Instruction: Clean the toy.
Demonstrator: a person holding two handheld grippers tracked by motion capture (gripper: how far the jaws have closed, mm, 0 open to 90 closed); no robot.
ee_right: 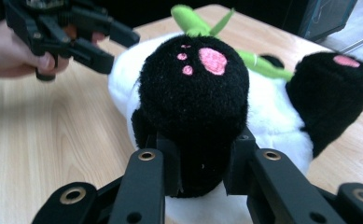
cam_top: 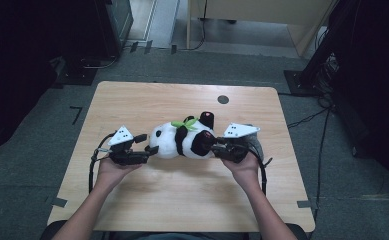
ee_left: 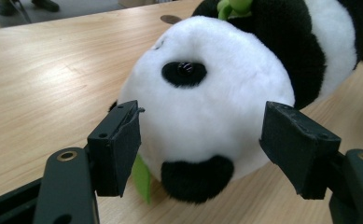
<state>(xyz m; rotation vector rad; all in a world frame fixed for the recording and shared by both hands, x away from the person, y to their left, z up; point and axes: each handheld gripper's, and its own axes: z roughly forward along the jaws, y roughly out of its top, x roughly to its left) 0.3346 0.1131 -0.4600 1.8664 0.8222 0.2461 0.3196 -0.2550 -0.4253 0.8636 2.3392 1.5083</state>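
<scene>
A black-and-white plush panda (cam_top: pixel 182 140) with a green leaf sprig (cam_top: pixel 187 122) lies on its side in the middle of the wooden table (cam_top: pixel 182 200). Its white head (ee_left: pixel 207 107) points left, and its black feet with pink paw marks point right. My left gripper (cam_top: pixel 149 143) is open, its jaws standing on either side of the head (ee_left: pixel 209 144) without squeezing it. My right gripper (cam_top: pixel 214 145) is shut on one black foot (ee_right: pixel 193 93), both pads pressed into the plush (ee_right: pixel 200 163). The left gripper (ee_right: pixel 121 50) also appears in the right gripper view beyond the panda.
A small dark round hole (cam_top: pixel 223 99) sits in the tabletop near the far edge. Cables trail from both grippers toward the near edge. Dark equipment and stands flank the table on the grey floor.
</scene>
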